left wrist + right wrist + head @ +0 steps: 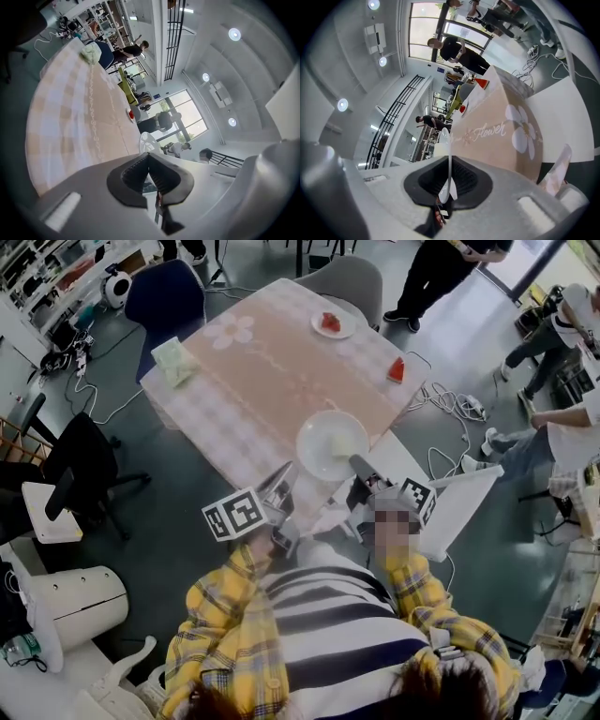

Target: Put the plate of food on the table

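the left gripper (283, 476) hangs by the near edge of the table (262, 381) with its jaws pressed together on nothing, and to its right the right gripper (358, 465) clamps the rim of the white plate (323, 442) of pale food at the table's near corner.

We look down on a dull grey floor (169, 521) with white cables (455, 407) trailing over it. A desk (272, 381) under a pink and checked cloth stands in the middle, with a blue chair (164, 296) and a grey chair (349, 282) at its far side and a black chair (80, 460) off to the left. Overhead we see round ceiling lights (234, 33), tall windows (187, 110) and a black railing (393, 117).
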`<state>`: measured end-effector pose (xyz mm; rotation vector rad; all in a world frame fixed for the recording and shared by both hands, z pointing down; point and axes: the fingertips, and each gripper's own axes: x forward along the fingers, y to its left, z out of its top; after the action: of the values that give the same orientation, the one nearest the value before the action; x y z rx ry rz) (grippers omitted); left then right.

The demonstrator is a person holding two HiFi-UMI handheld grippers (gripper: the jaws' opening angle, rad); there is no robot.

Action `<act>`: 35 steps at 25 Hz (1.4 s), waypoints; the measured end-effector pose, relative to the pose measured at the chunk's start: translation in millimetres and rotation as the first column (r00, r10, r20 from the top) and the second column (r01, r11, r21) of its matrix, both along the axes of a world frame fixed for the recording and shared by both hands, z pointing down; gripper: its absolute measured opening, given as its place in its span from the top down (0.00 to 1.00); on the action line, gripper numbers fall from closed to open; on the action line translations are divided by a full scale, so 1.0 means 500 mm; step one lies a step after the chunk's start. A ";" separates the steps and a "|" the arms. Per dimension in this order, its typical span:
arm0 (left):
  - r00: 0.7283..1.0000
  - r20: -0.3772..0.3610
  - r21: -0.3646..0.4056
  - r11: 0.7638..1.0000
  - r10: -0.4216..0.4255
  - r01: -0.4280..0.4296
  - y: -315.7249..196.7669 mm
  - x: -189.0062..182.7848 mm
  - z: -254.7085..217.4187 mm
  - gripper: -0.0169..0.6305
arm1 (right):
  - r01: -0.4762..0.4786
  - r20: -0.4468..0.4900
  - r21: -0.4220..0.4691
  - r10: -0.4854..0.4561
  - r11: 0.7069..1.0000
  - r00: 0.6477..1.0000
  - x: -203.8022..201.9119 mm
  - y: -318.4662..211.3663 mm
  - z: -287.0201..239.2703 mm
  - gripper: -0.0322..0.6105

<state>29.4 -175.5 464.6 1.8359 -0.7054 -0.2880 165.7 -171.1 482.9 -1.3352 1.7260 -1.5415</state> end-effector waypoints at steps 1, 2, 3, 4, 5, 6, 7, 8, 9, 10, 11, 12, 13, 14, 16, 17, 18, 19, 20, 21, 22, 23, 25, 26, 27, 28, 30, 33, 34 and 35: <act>1.000 0.005 -0.002 1.000 -0.006 0.006 -0.016 0.005 0.000 1.00 | 0.003 0.000 -0.004 -0.003 1.000 1.000 0.003 -0.015 0.002 0.93; 1.000 0.007 -0.003 1.000 -0.015 0.015 -0.031 0.008 0.000 1.00 | 0.005 -0.003 -0.008 -0.005 1.000 1.000 0.007 -0.029 0.004 0.93; 1.000 0.008 -0.003 1.000 -0.025 0.025 -0.046 0.012 -0.002 1.00 | 0.007 -0.007 -0.010 -0.007 1.000 1.000 0.011 -0.043 0.004 0.93; 0.999 0.007 -0.002 0.999 -0.035 0.035 -0.061 0.016 -0.004 1.00 | 0.008 -0.009 -0.007 -0.008 1.000 1.000 0.015 -0.058 0.002 0.93; 0.999 0.007 0.001 0.999 -0.044 0.044 -0.075 0.020 -0.008 1.00 | 0.009 -0.006 -0.002 -0.009 1.000 1.000 0.018 -0.074 0.000 0.93; 0.999 0.010 0.006 0.999 -0.049 0.049 -0.089 0.026 -0.012 1.00 | 0.011 0.001 0.004 -0.011 1.000 1.000 0.020 -0.090 -0.003 0.93; 0.999 0.015 0.009 0.999 -0.050 0.050 -0.101 0.032 -0.014 1.00 | 0.012 0.006 0.008 -0.012 1.000 1.000 0.023 -0.104 -0.004 0.93; 0.999 0.023 0.012 0.999 -0.049 0.049 -0.111 0.038 -0.015 1.00 | 0.012 0.008 0.007 -0.012 1.000 1.000 0.026 -0.116 -0.005 0.93; 0.998 0.031 0.015 0.999 -0.049 0.048 -0.120 0.043 -0.015 1.00 | 0.012 0.010 0.008 -0.012 1.000 1.000 0.030 -0.128 -0.005 0.93; 0.998 0.040 0.020 0.999 -0.050 0.049 -0.131 0.048 -0.016 1.00 | 0.012 0.015 0.012 -0.012 1.000 1.000 0.032 -0.140 -0.006 0.93; 0.997 0.047 0.027 0.998 -0.053 0.052 -0.143 0.050 -0.018 1.00 | 0.013 0.021 0.019 -0.013 1.000 1.000 0.033 -0.154 -0.009 0.93; 0.997 0.054 0.035 0.998 -0.059 0.057 -0.155 0.052 -0.022 1.00 | 0.015 0.027 0.029 -0.016 0.999 1.000 0.033 -0.167 -0.013 0.93; 0.996 0.060 0.042 0.997 -0.064 0.062 -0.166 0.054 -0.024 1.00 | 0.019 0.032 0.038 -0.020 0.999 0.999 0.033 -0.179 -0.016 0.93; 0.995 0.065 0.046 0.997 -0.070 0.067 -0.177 0.057 -0.026 1.00 | 0.022 0.033 0.043 -0.024 0.999 0.999 0.034 -0.191 -0.017 0.93; 0.994 0.069 0.047 0.996 -0.079 0.076 -0.200 0.062 -0.029 1.00 | 0.026 0.024 0.035 -0.027 0.999 0.999 0.039 -0.214 -0.014 0.93; 0.994 0.074 0.049 0.995 -0.085 0.081 -0.212 0.065 -0.030 1.00 | 0.028 0.019 0.028 -0.028 0.999 0.999 0.042 -0.226 -0.011 0.93; 0.993 0.081 0.054 0.995 -0.091 0.086 -0.224 0.066 -0.030 1.00 | 0.030 0.020 0.026 -0.031 0.999 0.999 0.043 -0.239 -0.008 0.93; 0.991 0.090 0.059 0.994 -0.097 0.092 -0.237 0.067 -0.030 1.00 | 0.035 0.026 0.030 -0.036 0.999 0.999 0.042 -0.252 -0.007 0.93; 0.990 0.098 0.063 0.993 -0.105 0.099 -0.249 0.066 -0.028 1.00 | 0.041 0.031 0.035 -0.043 0.999 0.999 0.040 -0.267 -0.006 0.93; 0.988 0.103 0.065 0.992 -0.112 0.106 -0.262 0.065 -0.026 1.00 | 0.048 0.033 0.037 -0.049 0.998 0.998 0.037 -0.281 -0.003 0.93; 0.987 0.107 0.064 0.992 -0.119 0.113 -0.273 0.063 -0.023 1.00 | 0.054 0.033 0.037 -0.056 0.998 0.998 0.034 -0.294 -0.001 0.93; 0.986 0.110 0.062 0.991 -0.125 0.119 -0.284 0.062 -0.020 1.00 | 0.060 0.033 0.035 -0.061 0.998 0.998 0.031 -0.306 0.002 0.93; 0.984 0.118 0.058 0.990 -0.133 0.127 -0.303 0.062 -0.014 1.00 | 0.069 0.030 0.028 -0.070 0.997 0.997 0.027 -0.329 0.007 0.93; 0.983 0.124 0.055 0.990 -0.136 0.130 -0.312 0.063 -0.010 1.00 | 0.072 0.026 0.023 -0.072 0.997 0.997 0.028 -0.340 0.010 0.93; 0.982 0.130 0.053 0.990 -0.138 0.133 -0.321 0.064 -0.006 1.00 | 0.075 0.024 0.018 -0.075 0.997 0.997 0.029 -0.350 0.014 0.93; 0.981 0.135 0.050 0.989 -0.142 0.136 -0.330 0.067 -0.002 1.00 | 0.078 0.025 0.015 -0.079 0.997 0.997 0.030 -0.361 0.018 0.93; 0.978 0.145 0.046 0.989 -0.147 0.142 -0.347 0.071 0.007 1.00 | 0.087 0.023 0.010 -0.087 0.996 0.996 0.033 -0.381 0.029 0.93; 0.975 0.160 0.044 0.988 -0.154 0.149 -0.372 0.073 0.018 1.00 | 0.091 0.014 -0.007 -0.091 0.996 0.996 0.033 -0.408 0.047 0.93; 0.974 0.165 0.041 0.987 -0.157 0.153 -0.380 0.072 0.022 1.00 | 0.091 0.012 -0.014 -0.091 0.996 0.996 0.031 -0.415 0.053 0.93; 0.973 0.169 0.036 0.987 -0.160 0.156 -0.386 0.071 0.026 1.00 | 0.093 0.009 -0.021 -0.092 0.995 0.996 0.029 -0.421 0.059 0.93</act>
<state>64.8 -368.6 477.5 1.8437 -0.9743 -0.2446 180.1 -381.4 512.5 -1.2738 1.7945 -1.6173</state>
